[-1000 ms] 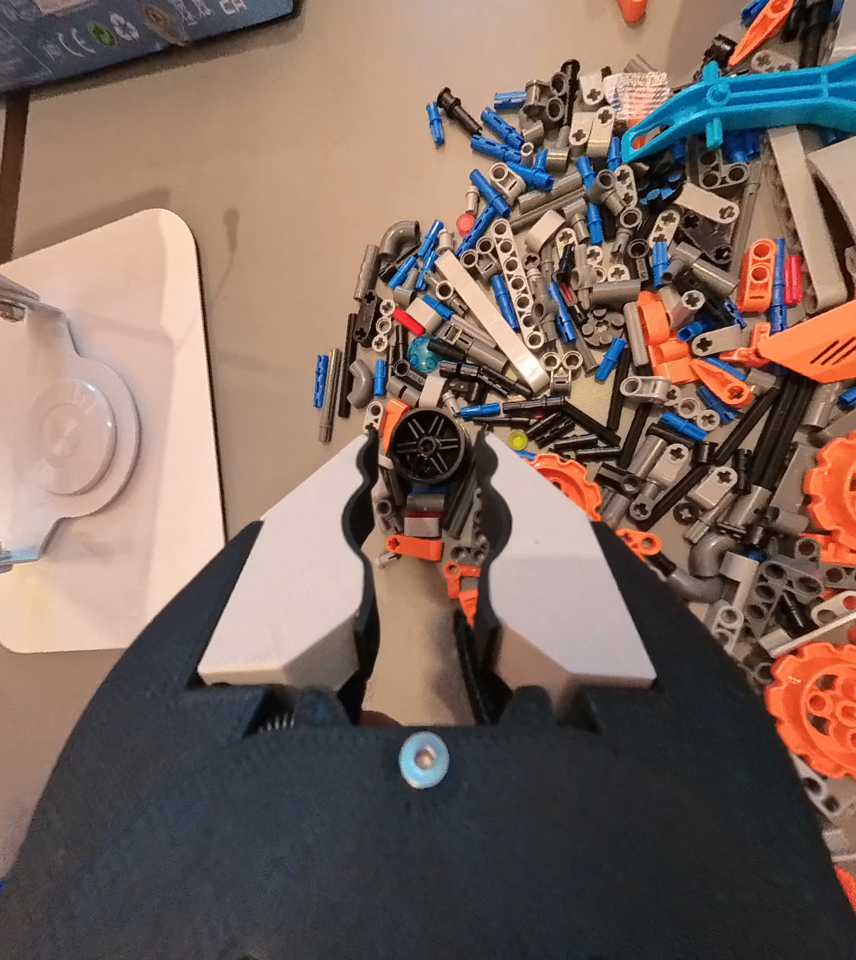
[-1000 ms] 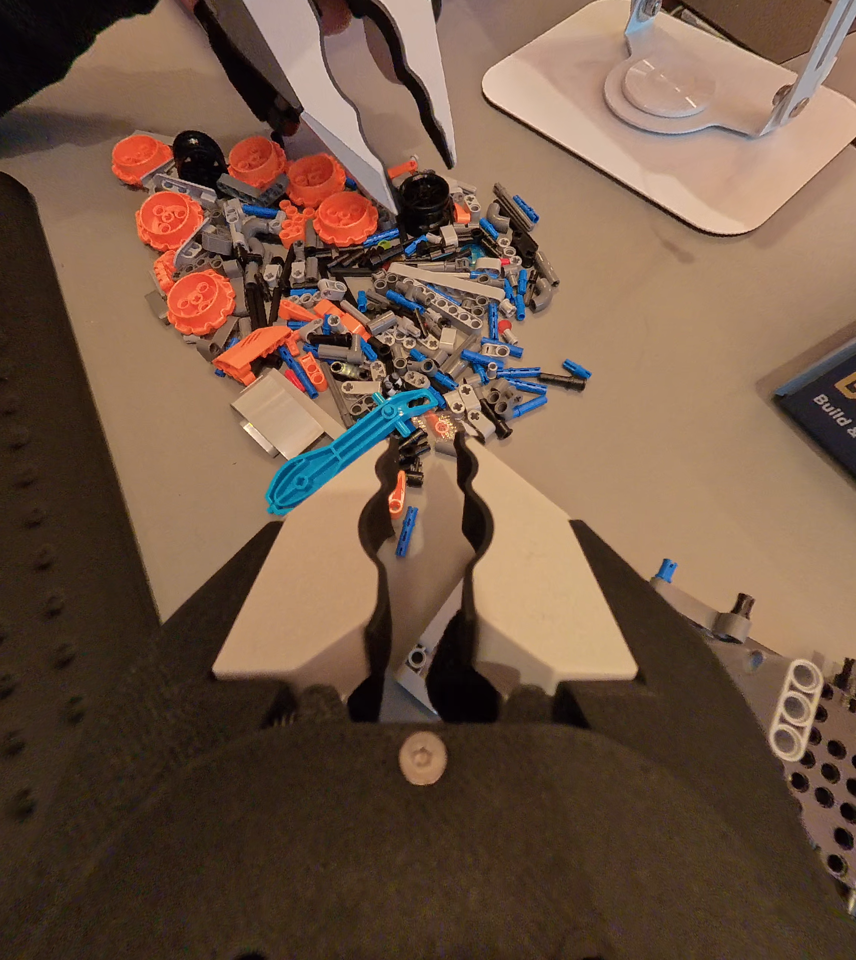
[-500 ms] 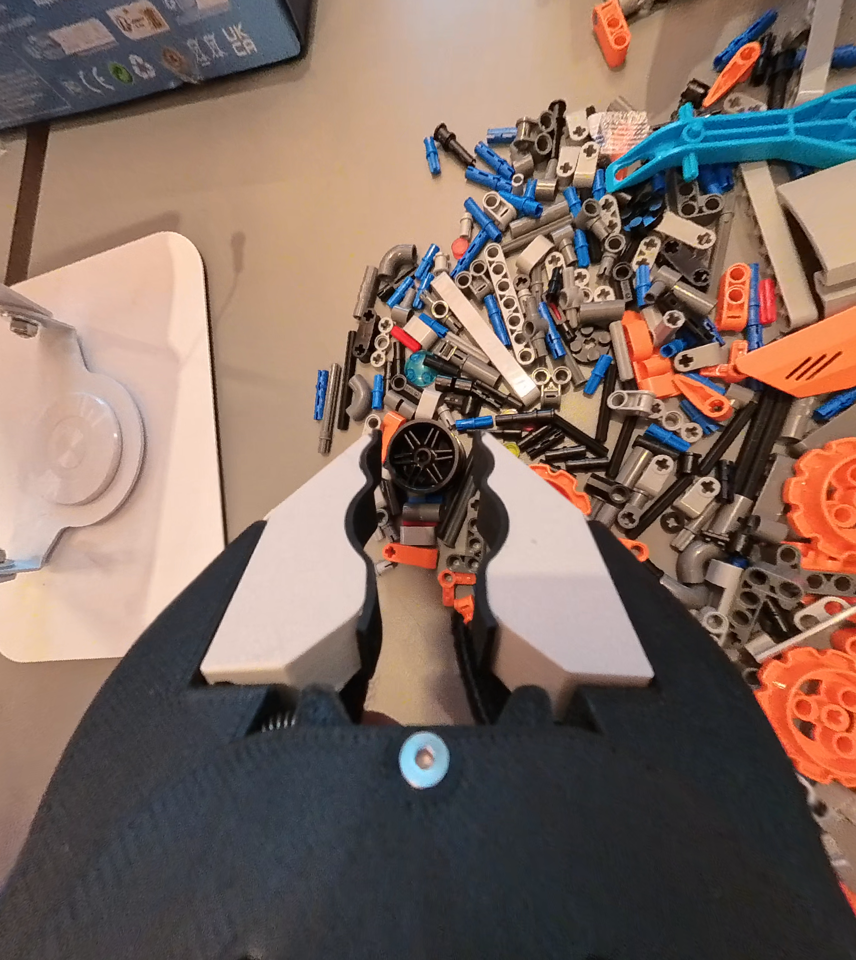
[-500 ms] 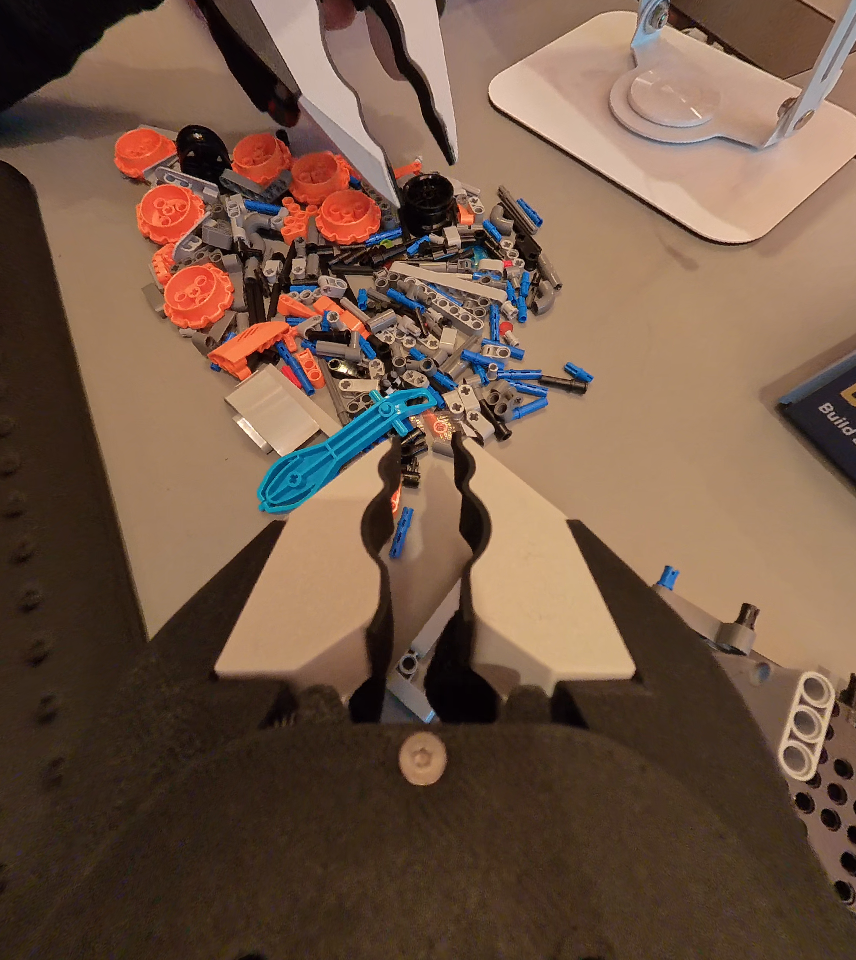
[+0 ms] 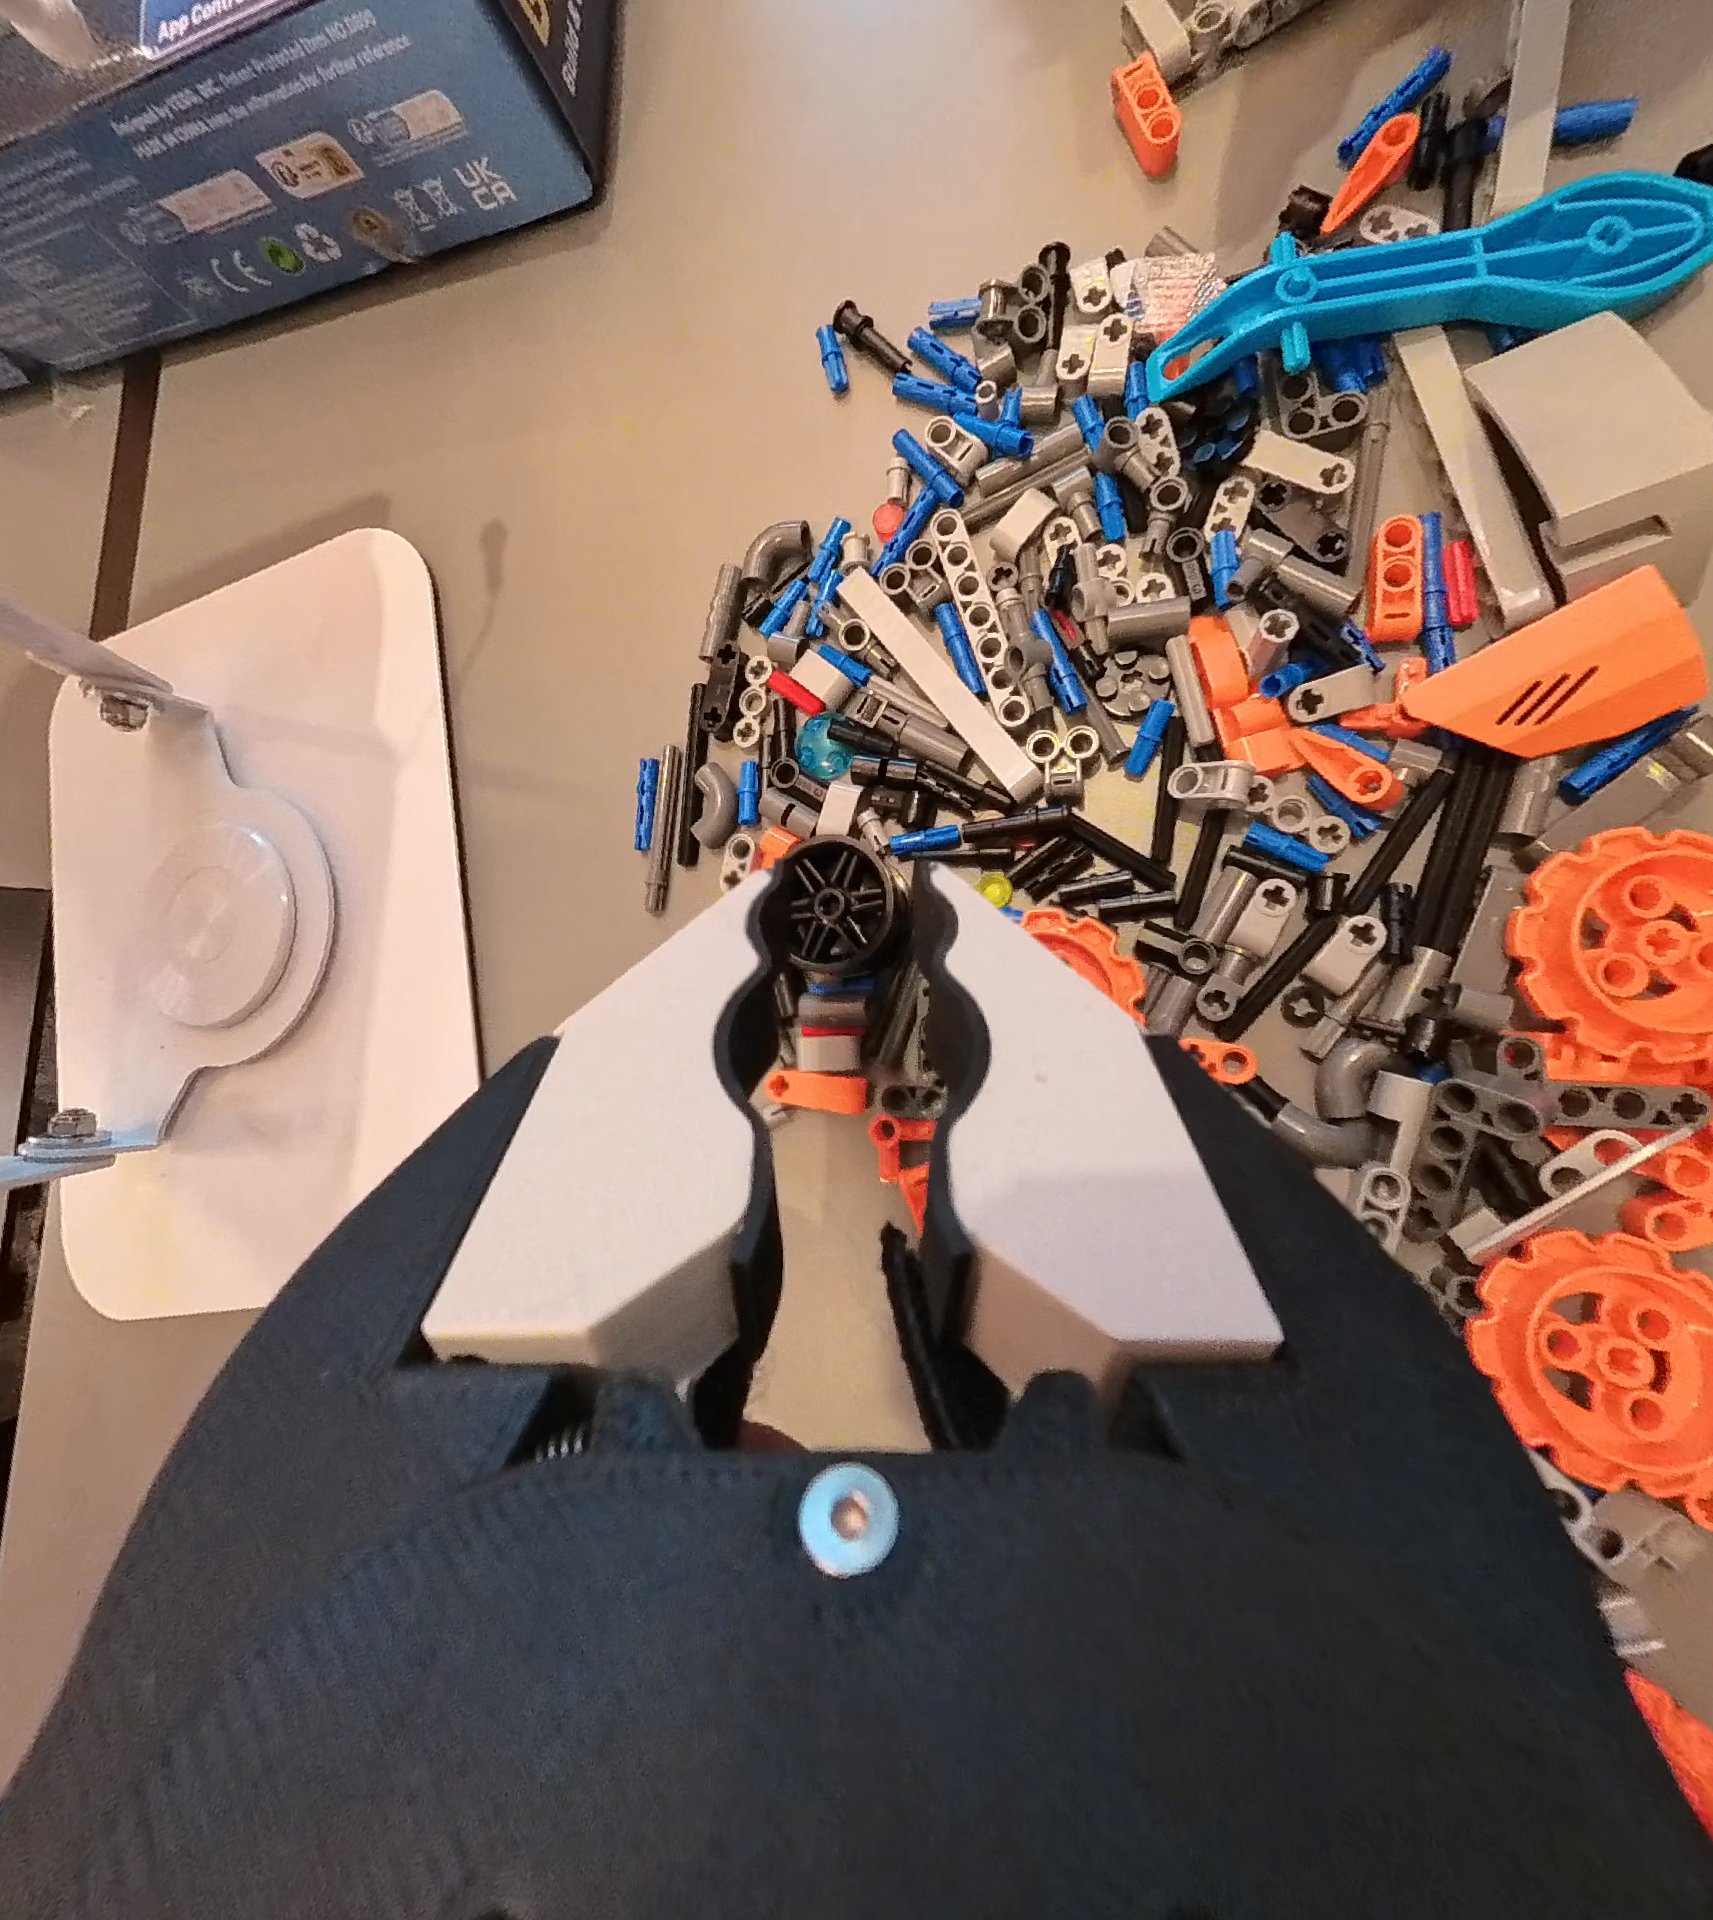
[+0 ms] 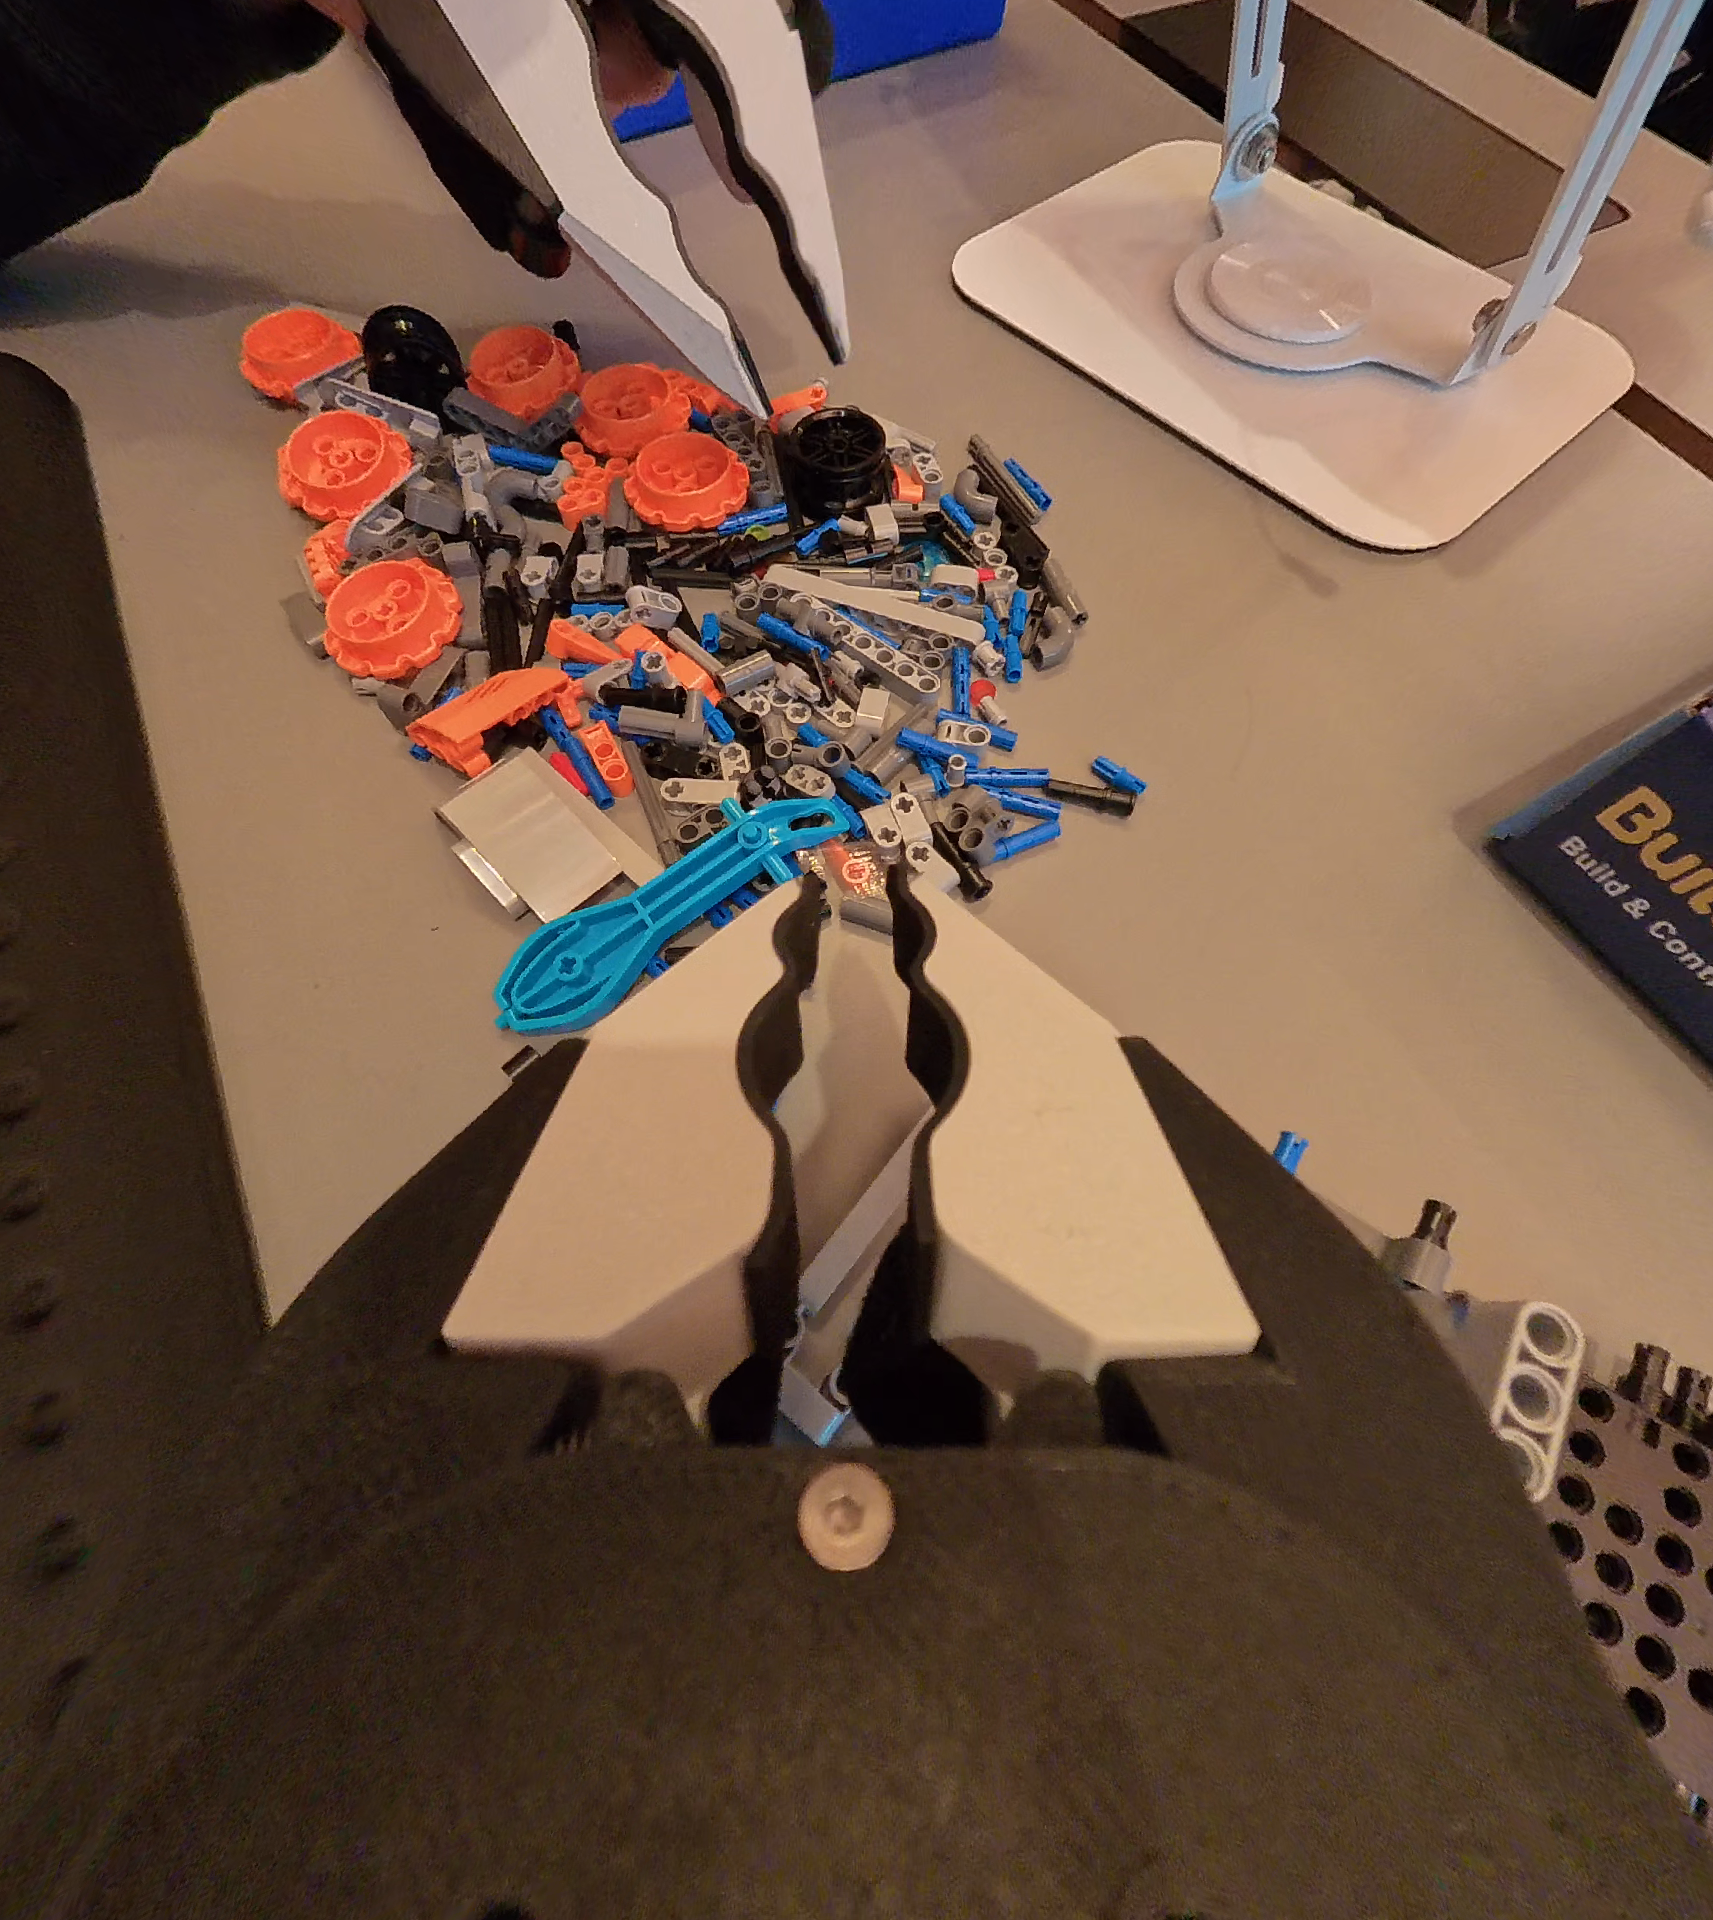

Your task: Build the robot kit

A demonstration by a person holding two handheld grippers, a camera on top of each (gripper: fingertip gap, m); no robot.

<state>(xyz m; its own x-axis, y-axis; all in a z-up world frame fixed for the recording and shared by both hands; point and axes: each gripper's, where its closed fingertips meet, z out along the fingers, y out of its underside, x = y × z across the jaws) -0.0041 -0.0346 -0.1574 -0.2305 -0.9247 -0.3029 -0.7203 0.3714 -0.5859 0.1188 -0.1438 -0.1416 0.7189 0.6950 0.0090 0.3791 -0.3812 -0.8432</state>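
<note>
- Presently, the left gripper (image 5: 844, 883) hangs over the near edge of the pile of small building pieces (image 5: 1091, 675). Its jaws are a little apart and hold nothing.
- The black spoked wheel (image 5: 836, 920) shows in the gap between its tips. In the right wrist view the tips are just above and behind this wheel, and I cannot tell if they touch it.
- The right gripper (image 6: 847, 883) also has a narrow open gap with nothing in it. A small shiny piece (image 6: 847, 868) lies just ahead of the tips, and the teal lever tool (image 6: 665, 914) is just outside the left jaw.
- Compared with one second ago, the wheel stays framed by the left tips, while more of the blue box (image 5: 208, 208) shows beyond them.
- The blue pin and orange piece, earlier seen between the right jaws, are no longer visible there; these tips are now closer to the pile.
</note>
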